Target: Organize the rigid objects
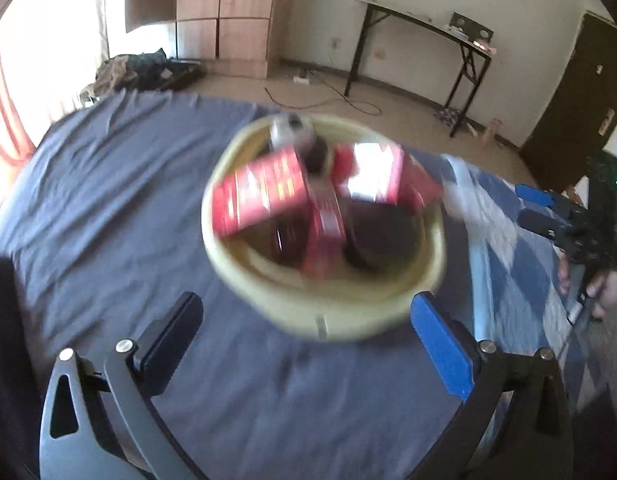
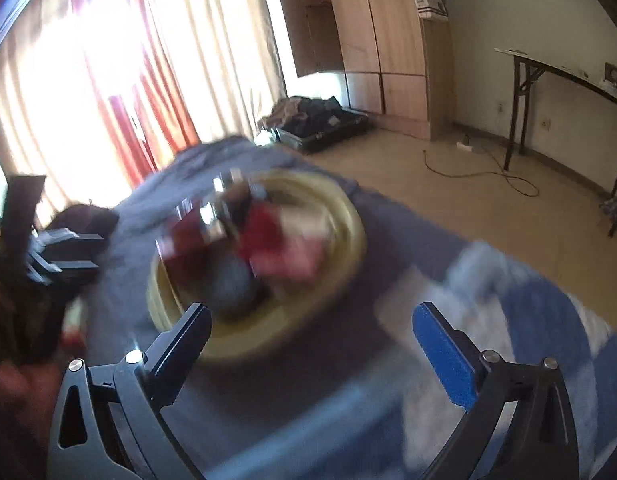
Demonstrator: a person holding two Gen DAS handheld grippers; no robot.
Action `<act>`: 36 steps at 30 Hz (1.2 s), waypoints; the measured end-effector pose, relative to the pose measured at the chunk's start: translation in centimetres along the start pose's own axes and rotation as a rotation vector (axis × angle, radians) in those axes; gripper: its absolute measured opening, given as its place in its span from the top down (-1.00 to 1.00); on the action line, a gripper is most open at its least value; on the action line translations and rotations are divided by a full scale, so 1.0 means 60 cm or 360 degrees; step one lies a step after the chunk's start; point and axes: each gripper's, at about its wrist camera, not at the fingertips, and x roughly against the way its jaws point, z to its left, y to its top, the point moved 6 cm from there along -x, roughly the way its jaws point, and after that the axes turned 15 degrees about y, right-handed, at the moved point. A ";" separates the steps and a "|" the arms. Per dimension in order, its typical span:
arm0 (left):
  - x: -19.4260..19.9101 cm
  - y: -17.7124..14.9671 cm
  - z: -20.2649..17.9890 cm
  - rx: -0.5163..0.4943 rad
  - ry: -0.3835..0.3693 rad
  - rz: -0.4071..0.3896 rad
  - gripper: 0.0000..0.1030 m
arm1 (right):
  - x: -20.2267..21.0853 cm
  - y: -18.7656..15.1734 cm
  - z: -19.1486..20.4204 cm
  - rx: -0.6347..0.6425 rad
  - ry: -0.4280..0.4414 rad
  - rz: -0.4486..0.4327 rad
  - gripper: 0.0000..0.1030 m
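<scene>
I see both tongs released — left gripper (image 1: pixel 306 316), right gripper (image 2: pixel 312 328) — empty. Yellow basket (image 1: pixel 348 312) on the dark sheet (image 1: pixel 108 200) holds red boxes (image 1: pixel 260 192); their print is blurred, unreadable.

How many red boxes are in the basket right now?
2, possibly more hidden in blur: one red box at the basket's left, another red box at its right.

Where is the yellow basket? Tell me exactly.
The yellow basket sits mid-frame in both wrist views on the dark blue bedsheet, holding red boxes, beyond the open left gripper.
</scene>
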 end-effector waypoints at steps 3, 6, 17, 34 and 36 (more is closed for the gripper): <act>0.023 -0.065 -0.001 0.0048 -0.0066 0.0033 -1.00 | 0.001 -0.062 -0.017 -0.0037 -0.0027 0.0058 -0.99; 0.007 -0.096 -0.012 0.0113 -0.0088 0.0100 -1.00 | -0.026 -0.091 -0.029 -0.0012 -0.0087 0.0125 -0.99; -0.096 -0.127 -0.121 0.0186 0.0246 -0.0076 -1.00 | -0.194 -0.077 -0.007 0.0257 -0.0164 0.0312 -0.99; -0.156 -0.127 -0.150 0.0168 0.0411 -0.0004 -1.00 | -0.297 -0.055 -0.009 0.0313 -0.0139 0.0386 -0.99; -0.157 -0.124 -0.154 0.0164 0.0416 -0.0003 -1.00 | -0.307 -0.052 -0.008 0.0320 -0.0145 0.0384 -0.99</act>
